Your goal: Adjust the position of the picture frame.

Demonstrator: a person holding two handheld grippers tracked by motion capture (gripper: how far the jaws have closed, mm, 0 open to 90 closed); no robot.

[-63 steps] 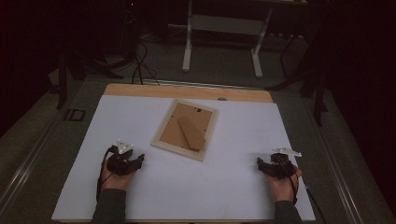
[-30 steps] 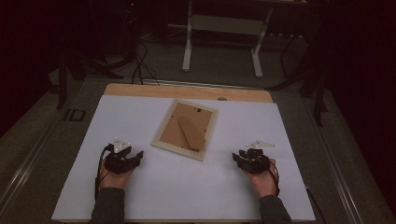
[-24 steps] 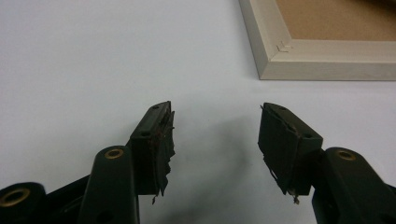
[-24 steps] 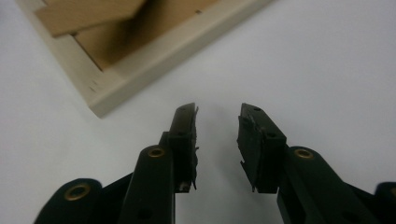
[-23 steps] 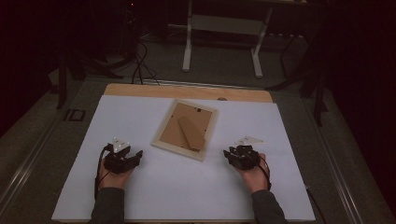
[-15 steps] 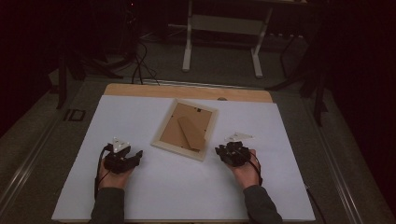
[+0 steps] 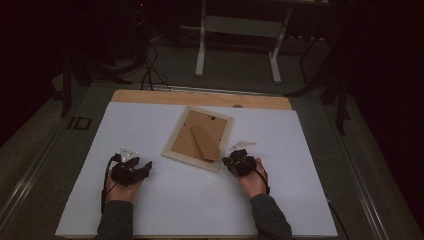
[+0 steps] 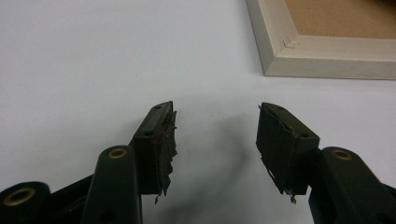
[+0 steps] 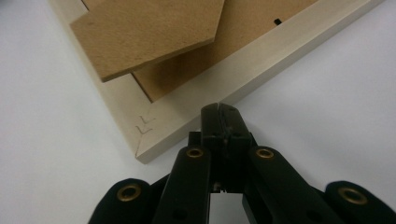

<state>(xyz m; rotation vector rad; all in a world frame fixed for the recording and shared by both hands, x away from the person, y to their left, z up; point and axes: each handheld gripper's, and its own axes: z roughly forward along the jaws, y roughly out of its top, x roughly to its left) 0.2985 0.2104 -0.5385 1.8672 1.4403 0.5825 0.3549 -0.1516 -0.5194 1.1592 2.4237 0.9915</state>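
Evidently the work stood at the approach: the right gripper (image 7: pixel 235 161) had come up to the near right corner of the pale wooden picture frame (image 7: pixel 174 153), which lay face down near the middle of the white sheet covering the desk (image 7: pixel 300 210), its brown fibreboard back and pointed easel stand (image 7: pixel 206 142) turned upward. In the right gripper view that gripper's fingers (image 9: pixel 211 125) were pressed together, having just been closing with nothing between them, and their tip sat just beside the frame's outer edge (image 9: pixel 196 125); whether it touched the wood could not be told. The left gripper (image 7: pixel 141 167) rested on the sheet near the frame's left corner (image 8: pixel 280 65), fingers (image 8: pixel 159 135) spread over bare white surface, holding nothing.

The next move seemed to call for a push or a lift at that corner, the closed tip serving as a wedge under the rim, or else for reopening to straddle the rail. The left gripper looked placed to steady the opposite side.

Room was generous: bare sheet lay on every side of the frame, and the sheet's front and side edges were well apart from both hands. A strip of bare wood (image 7: pixel 150 96) ran beyond the sheet's far edge.
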